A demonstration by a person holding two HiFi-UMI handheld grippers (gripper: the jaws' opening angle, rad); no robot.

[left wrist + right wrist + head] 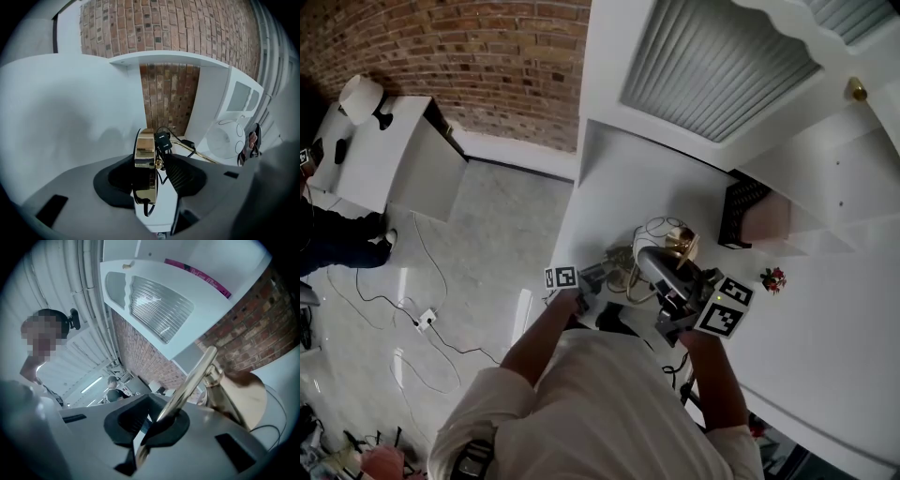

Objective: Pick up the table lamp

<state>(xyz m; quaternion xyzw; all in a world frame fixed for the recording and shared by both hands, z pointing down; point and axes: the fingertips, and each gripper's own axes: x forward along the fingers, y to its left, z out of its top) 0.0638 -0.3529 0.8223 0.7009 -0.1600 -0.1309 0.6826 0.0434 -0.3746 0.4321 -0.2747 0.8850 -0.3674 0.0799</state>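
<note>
A brass table lamp (667,262) with a slim metal stem and a round disc base sits at the near left end of a white bench (825,309), directly in front of the person. Whether it is clear of the surface cannot be told.

The right gripper (150,420) has its jaws closed tight on the stem (192,380). The left gripper (157,176) has its jaws part-open around the base (145,161), which stands on edge between them. The base lies against one pad, and a thin gap shows at the other.

The lamp looks rigid, smooth and probably bottom-heavy. The polished stem could slip or swivel in a single grip, so holding the stem and the base rim together seems the steadier hold.

A thin black cable (661,225) lies in loops just beyond the lamp and may drag or snag. A black perforated box (739,211) stands further right, with a small sprig of red flowers (772,278) near it. A white cabinet door (712,66) with ribbed glass overhangs the far side.
</note>
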